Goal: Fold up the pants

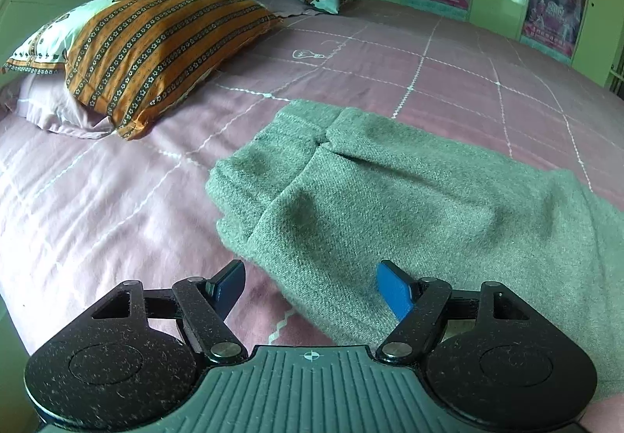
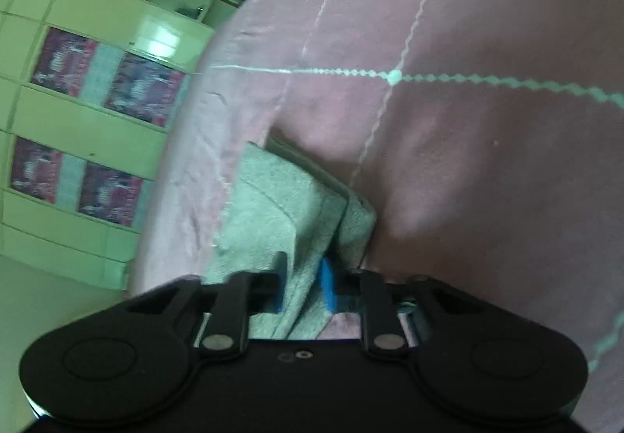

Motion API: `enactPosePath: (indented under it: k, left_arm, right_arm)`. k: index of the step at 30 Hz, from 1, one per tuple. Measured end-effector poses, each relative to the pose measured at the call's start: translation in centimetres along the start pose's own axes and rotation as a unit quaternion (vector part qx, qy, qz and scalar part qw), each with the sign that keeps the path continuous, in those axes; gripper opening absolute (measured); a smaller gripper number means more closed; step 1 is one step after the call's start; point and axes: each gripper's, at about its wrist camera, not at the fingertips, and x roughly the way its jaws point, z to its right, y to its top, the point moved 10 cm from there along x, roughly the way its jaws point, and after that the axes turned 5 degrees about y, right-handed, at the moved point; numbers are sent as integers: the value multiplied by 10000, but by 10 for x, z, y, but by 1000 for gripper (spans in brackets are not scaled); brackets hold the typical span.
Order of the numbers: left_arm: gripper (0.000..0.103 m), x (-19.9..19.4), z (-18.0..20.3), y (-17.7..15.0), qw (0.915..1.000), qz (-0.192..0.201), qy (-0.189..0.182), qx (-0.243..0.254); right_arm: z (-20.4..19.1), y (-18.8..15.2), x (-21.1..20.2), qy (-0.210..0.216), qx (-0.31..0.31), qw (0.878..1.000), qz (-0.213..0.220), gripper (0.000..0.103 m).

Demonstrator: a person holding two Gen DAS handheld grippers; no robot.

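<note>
Left wrist view: the left gripper [image 1: 310, 286] hangs with its blue-padded fingers [image 1: 394, 290] spread wide, holding nothing, just above the near edge of the grey knit pants [image 1: 390, 199]. The pants lie partly folded on the pink bedsheet [image 1: 97, 206], well apart from the orange striped pillow [image 1: 156, 47] toward the head end.

Right wrist view: the right gripper [image 2: 302, 286] pinches a bunched fold of the pants [image 2: 273, 206] between narrow fingers, near the bed's edge, with green cabinets [image 2: 78, 121] beyond.

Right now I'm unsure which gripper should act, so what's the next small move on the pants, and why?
Probably bring the left gripper forward and close it on the near edge of the grey pants. Its jaws stand open and empty just short of the cloth, while the right gripper is already shut on a bunch of the pants lying on the pink bedsheet, so both ends could then be moved together.
</note>
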Motion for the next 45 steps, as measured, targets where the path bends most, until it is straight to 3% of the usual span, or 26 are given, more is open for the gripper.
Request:
enactPosePath:
  k: [2,5,8,9,11,13,17,18,20,24,26,30,32,36,38,40,42,43,45]
  left_arm:
    - [74,0,1,1,10000,10,11,41]
    - [75,0,1,1,10000,4,-2,64]
    - [75,-1,2,2,9999,6,-16,108]
    - [75,-1,1,3,9999,10,-22,132]
    - [75,0,1,2,9999,2,-33,145]
    - [75,1,1,2,10000,-15,-38,87]
    - [75,2,2,0,10000,-18,-36,53]
    - [75,2,2,-1,10000,-30,-37,36]
    - [75,3,1,-1,10000,-40,-42,-13]
    - [75,3,2,-2,10000,-43,-79,-32]
    - [75,4,3,-2,9999,-42,-92,5]
    - [76,4,3,-1,9999,-67,-116,7]
    - [76,4,2,-2,9999,-79,-140,-33]
    - [81,8,0,-4,9997,-113,-157,-124]
    - [84,11,-2,-6,9996,-161,-170,-165]
    - [85,13,-3,-6,9994,-214,-205,-170]
    - [87,15,-1,-5,9995,-225,-185,-81]
    - [88,16,0,-6,9995,-234,-181,-54]
    - [92,17,2,-6,9994,-254,-210,-57]
  right_arm:
    - [-16,0,-15,342,-90,9990,287,0]
    - [0,-6,-18,122,32,9996,272,0]
    - [19,-8,-28,39,243,9992,324,9]
    - [21,-7,-36,25,231,9988,434,20]
    - [25,-4,-43,-110,97,9979,626,28]
    - [30,-1,-33,-124,187,9983,533,29]
    - [20,6,-15,-135,127,9985,515,58]
    - [16,6,-15,-250,63,9984,500,62]
    - [8,9,-16,-458,-53,9973,571,49]
    - [23,-3,-15,-229,576,9974,356,21]
    - [25,-8,-15,-43,658,9972,363,21]
    - [26,-3,-7,-359,724,9955,497,18]
    - [21,-4,-6,-546,491,9956,585,7]
    - [21,-3,2,-648,214,9969,393,2]
    - [-20,8,-11,-12,-417,9972,625,1]
    - [-70,18,-39,509,-1159,9872,965,1]
    - [-93,22,-60,827,-1612,9764,1178,1]
    - [-86,23,-63,803,-1724,9738,1250,1]
    - [-22,28,-41,279,-913,9902,1017,1]
